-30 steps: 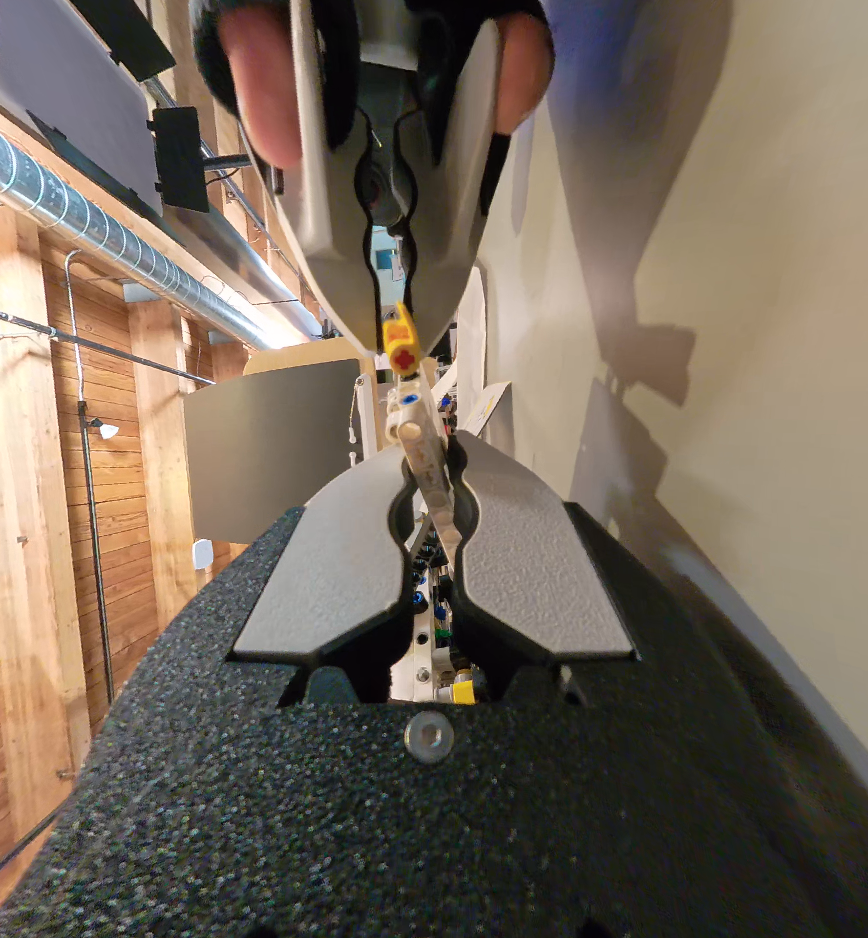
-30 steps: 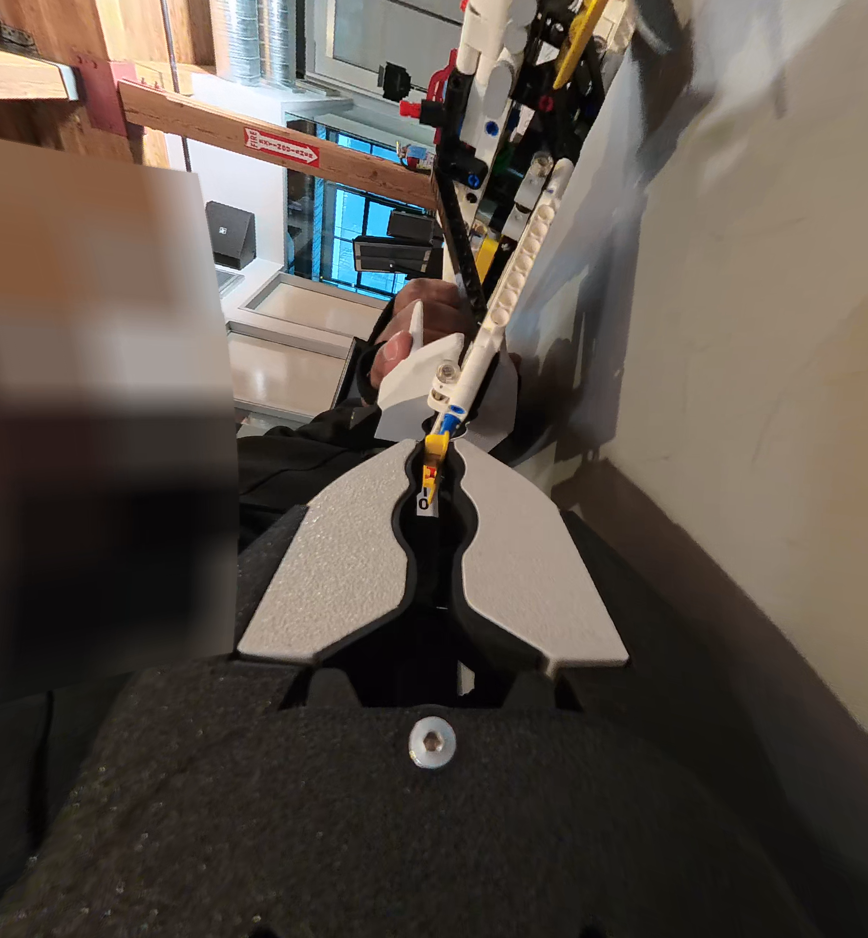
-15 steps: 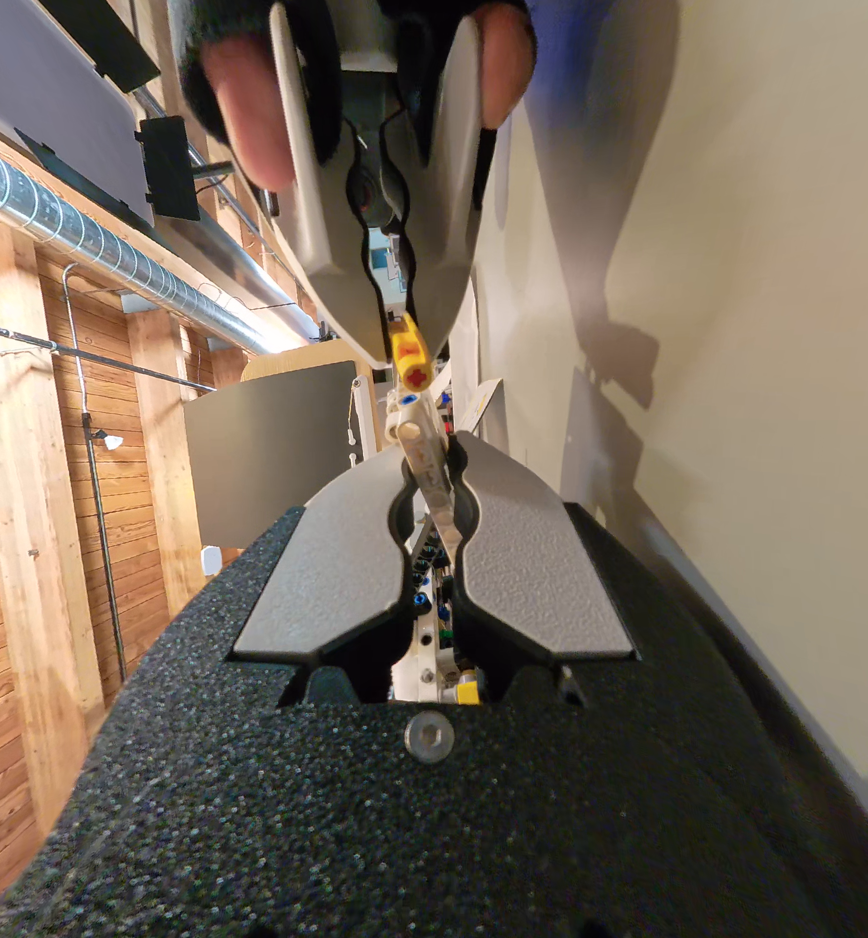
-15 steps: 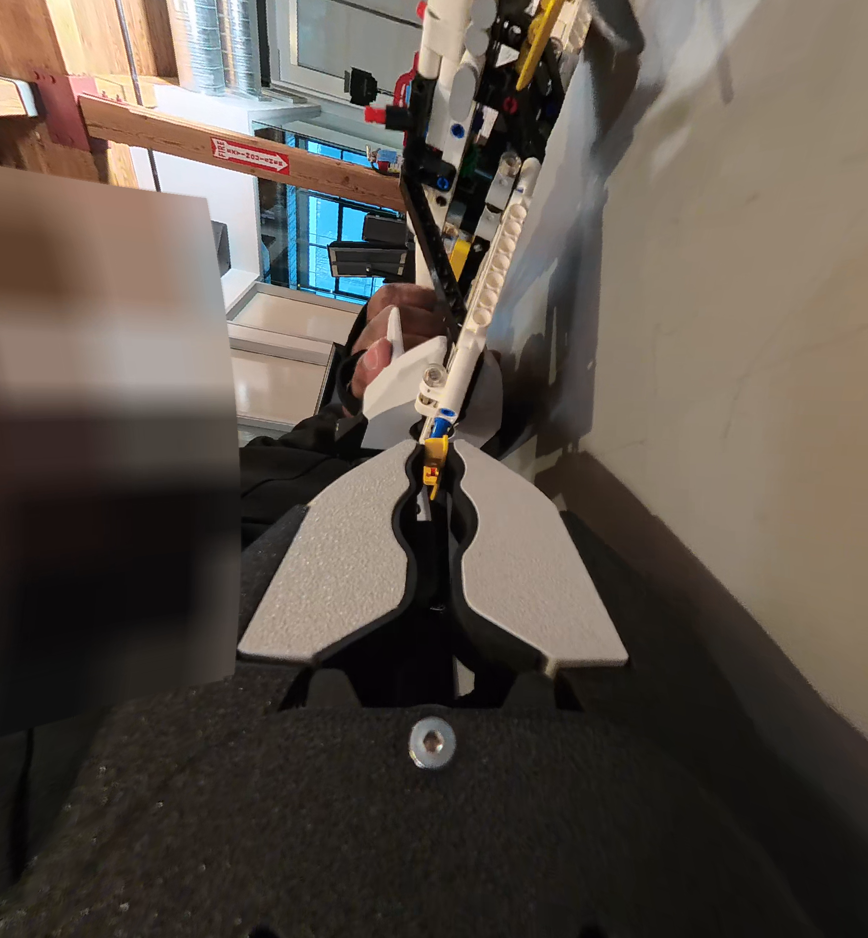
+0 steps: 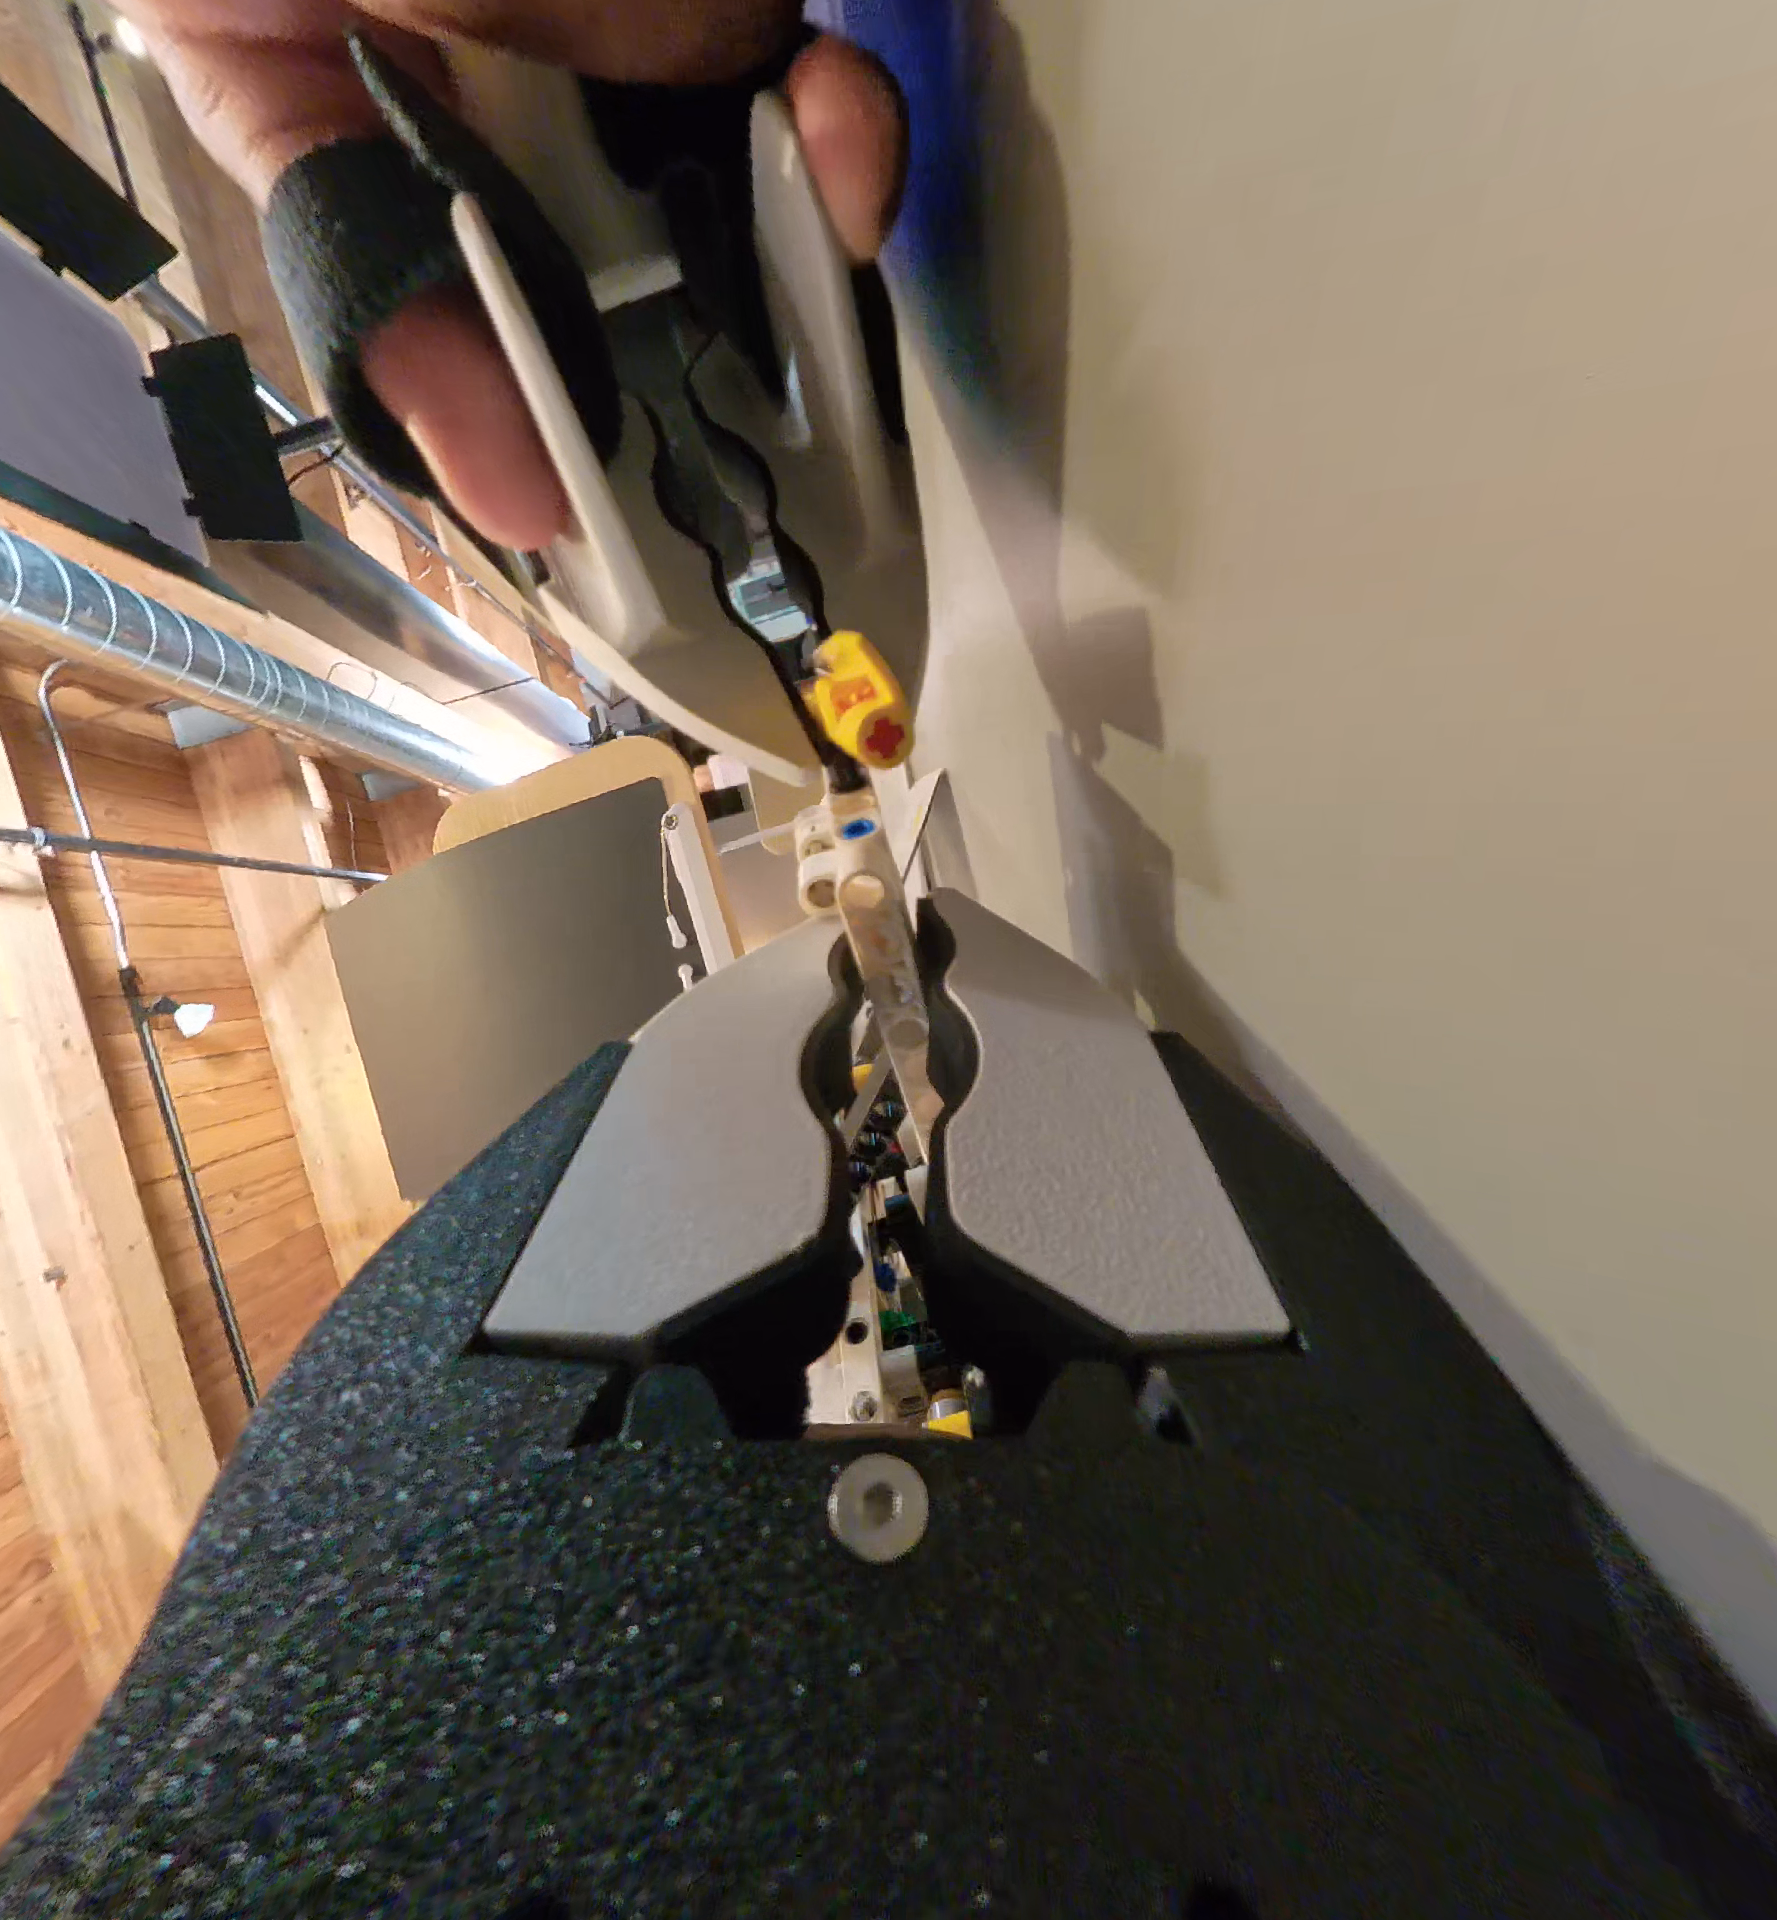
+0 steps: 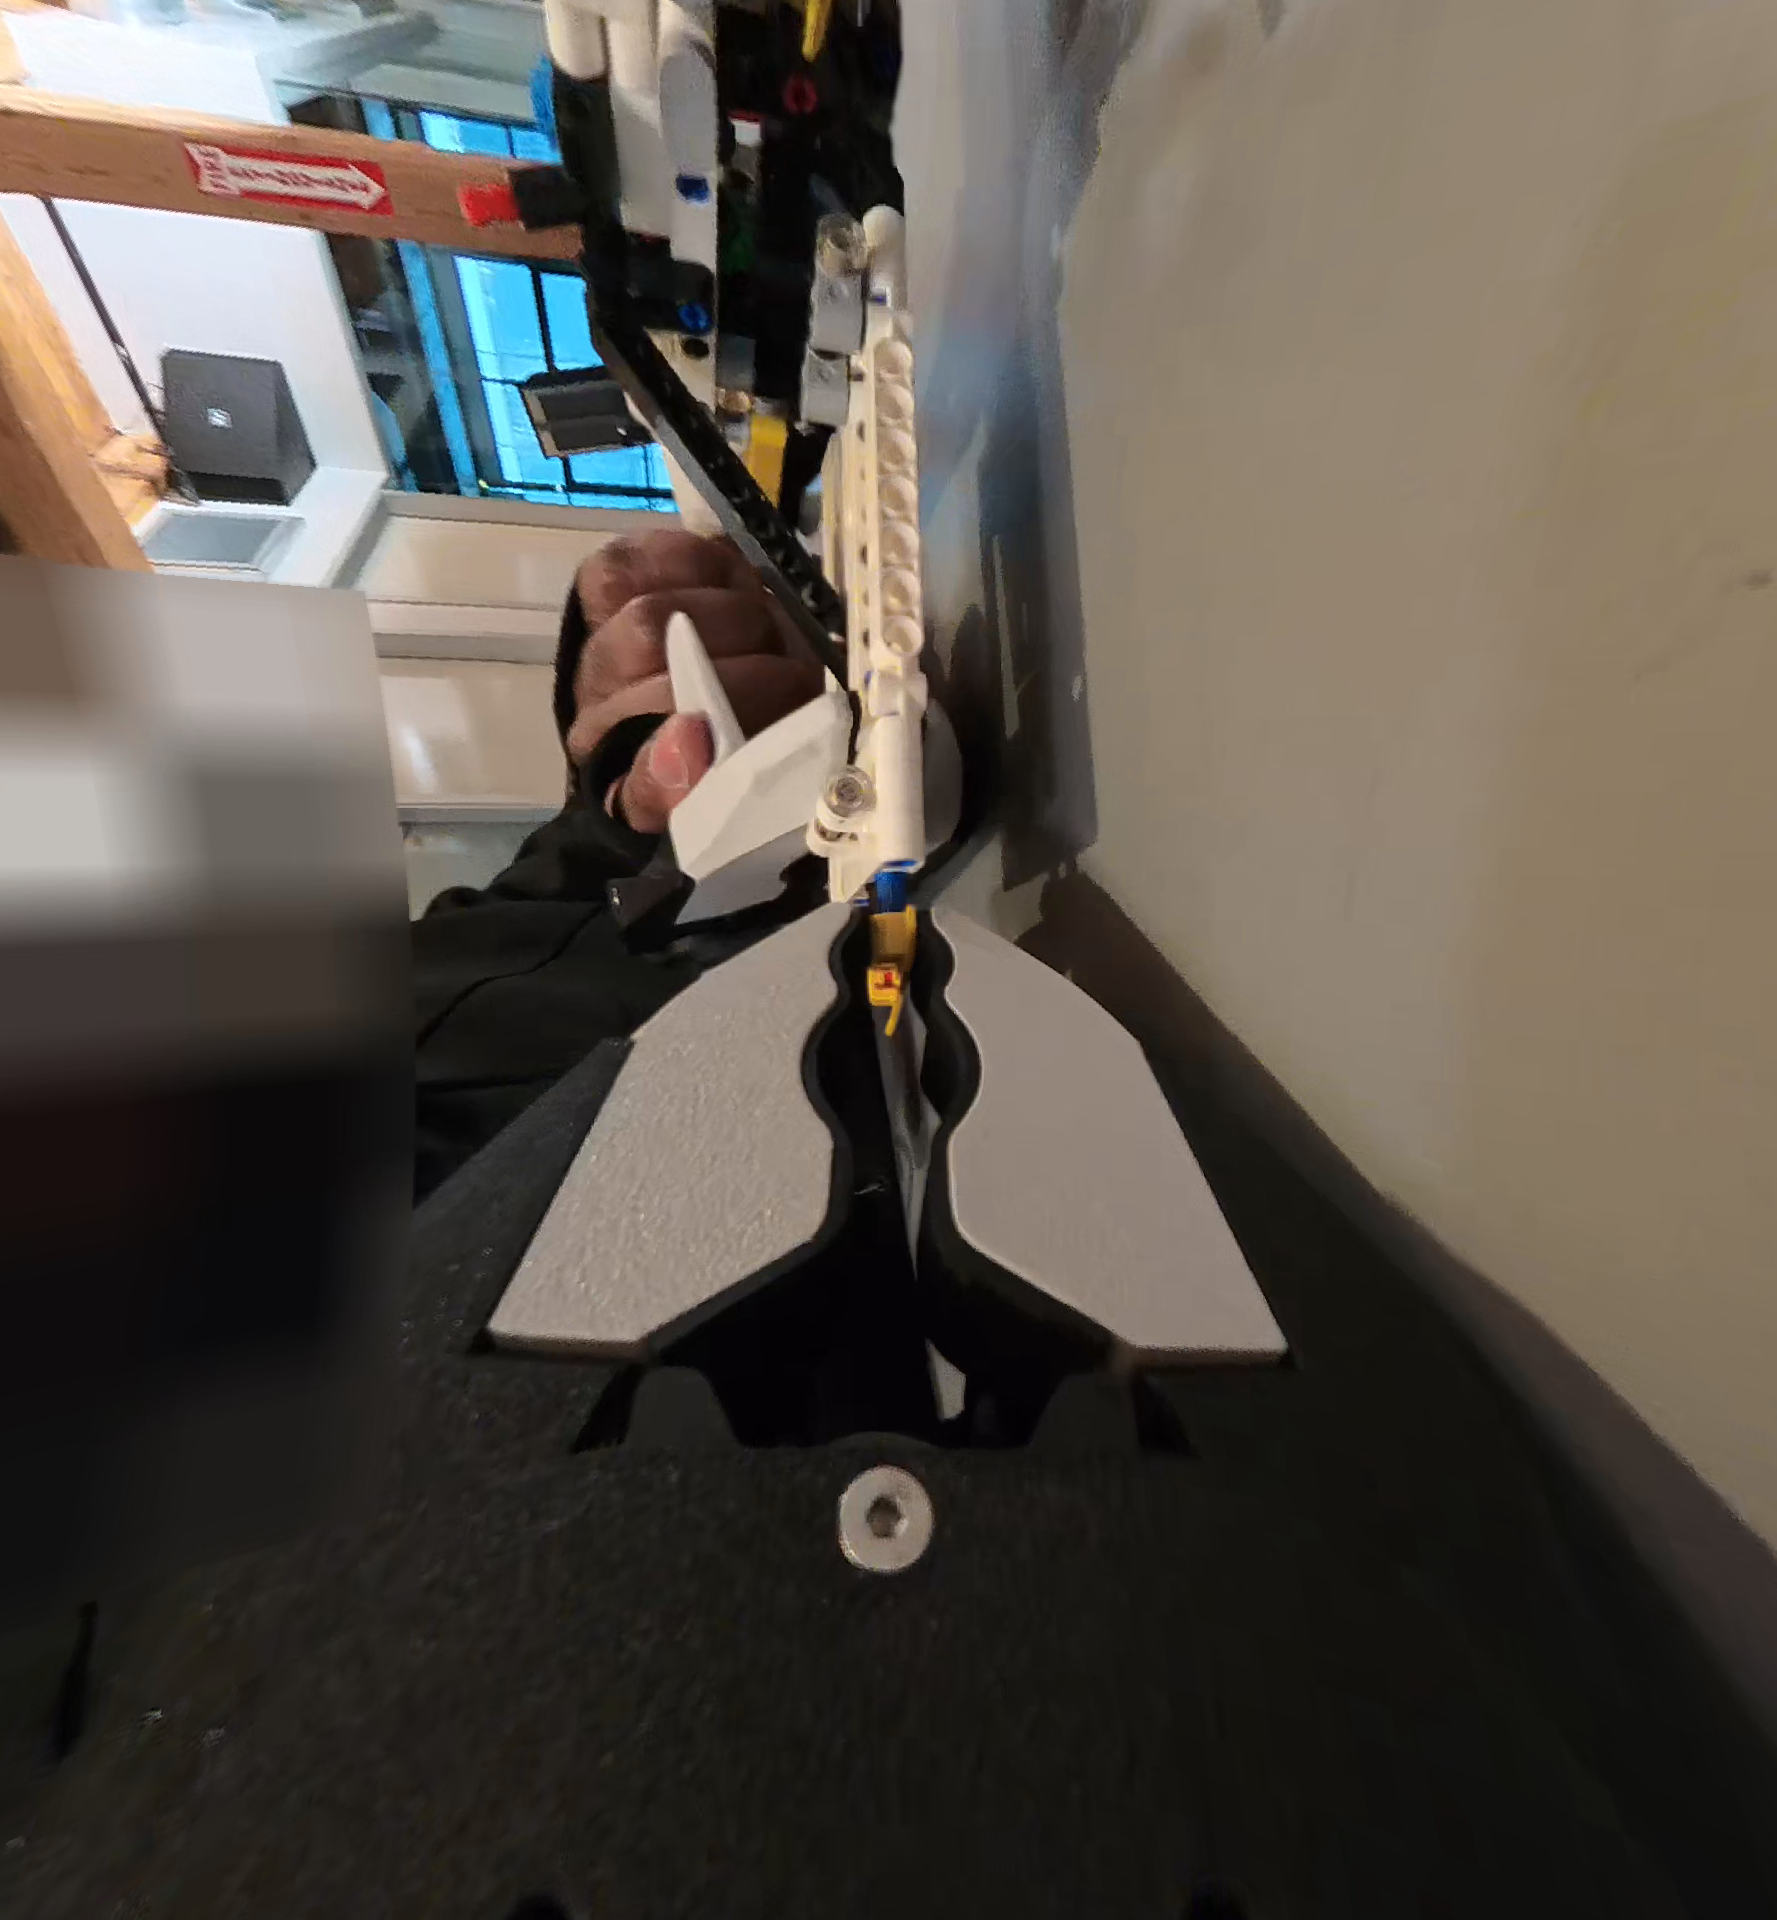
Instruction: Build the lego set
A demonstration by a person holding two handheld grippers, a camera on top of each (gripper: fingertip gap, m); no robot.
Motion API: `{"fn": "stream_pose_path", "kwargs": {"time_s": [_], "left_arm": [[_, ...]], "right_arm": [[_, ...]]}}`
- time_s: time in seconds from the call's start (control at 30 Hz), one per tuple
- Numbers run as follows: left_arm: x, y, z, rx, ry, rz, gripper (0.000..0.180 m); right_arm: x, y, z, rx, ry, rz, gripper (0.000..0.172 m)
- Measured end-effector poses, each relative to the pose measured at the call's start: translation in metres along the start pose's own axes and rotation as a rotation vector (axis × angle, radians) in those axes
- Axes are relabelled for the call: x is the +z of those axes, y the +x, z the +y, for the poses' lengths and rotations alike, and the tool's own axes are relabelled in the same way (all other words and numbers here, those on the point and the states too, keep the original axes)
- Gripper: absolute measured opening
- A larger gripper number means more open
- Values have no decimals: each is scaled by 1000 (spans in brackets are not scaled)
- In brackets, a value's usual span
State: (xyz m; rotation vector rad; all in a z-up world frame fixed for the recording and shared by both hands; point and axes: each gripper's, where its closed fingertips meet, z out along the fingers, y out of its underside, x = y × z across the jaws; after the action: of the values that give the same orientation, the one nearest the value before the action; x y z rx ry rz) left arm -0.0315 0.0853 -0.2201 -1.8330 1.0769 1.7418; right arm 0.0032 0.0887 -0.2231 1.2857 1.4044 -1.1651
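In the left wrist view, my left gripper point(image 5: 889, 940) is shut on the end of a white holed beam point(image 5: 884, 966) that runs forward out of its fingertips. That beam point(image 6: 889, 520) belongs to a black and white building-toy model point(image 6: 749, 208), which the right wrist view shows behind it. My right gripper point(image 6: 889, 935) is shut on a small yellow connector point(image 6: 889, 961) with a red cross end point(image 5: 884, 740). The connector sits on a dark pin and meets the beam's tip at a blue pin point(image 6: 889, 888). The right gripper point(image 5: 822, 727) comes in from above in the left wrist view, and the left gripper point(image 6: 759, 800) shows in the right wrist view.
A cream surface point(image 5: 1435, 727) runs close along the right side of both views. A hand in a dark fingerless glove point(image 5: 427, 343) holds the right gripper. A metal duct point(image 5: 188, 665), wooden walls point(image 5: 53, 1143) and a grey panel point(image 5: 510, 987) lie to the left. Left and right tips are no more than a few centimetres apart.
My left jaws have closed a little tighter on the white beam. The right gripper with the yellow connector has tilted and come nearer. The model now stands more upright in the right wrist view.
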Motion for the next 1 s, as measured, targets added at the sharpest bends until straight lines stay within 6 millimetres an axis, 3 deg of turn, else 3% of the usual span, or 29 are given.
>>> {"fn": "stream_pose_path", "kwargs": {"time_s": [0.37,0.6,0.67,0.8,0.9,1.0], "left_arm": [[5,11,1,-107,31,90,11],[3,13,0,-89,36,115,16],[1,11,-1,-69,29,97,26],[0,9,-1,-94,26,76,28],[-1,10,-2,-105,32,80,23],[-2,11,-5,-114,50,86,16]], "right_arm": [[-2,4,-3,-81,58,57,7],[-20,11,-8,-144,149,144,7],[-24,6,-11,-176,192,133,7],[-32,0,-16,-230,275,134,7],[-32,6,-8,-228,238,180,7],[-42,23,7,-328,62,407,7]]}}
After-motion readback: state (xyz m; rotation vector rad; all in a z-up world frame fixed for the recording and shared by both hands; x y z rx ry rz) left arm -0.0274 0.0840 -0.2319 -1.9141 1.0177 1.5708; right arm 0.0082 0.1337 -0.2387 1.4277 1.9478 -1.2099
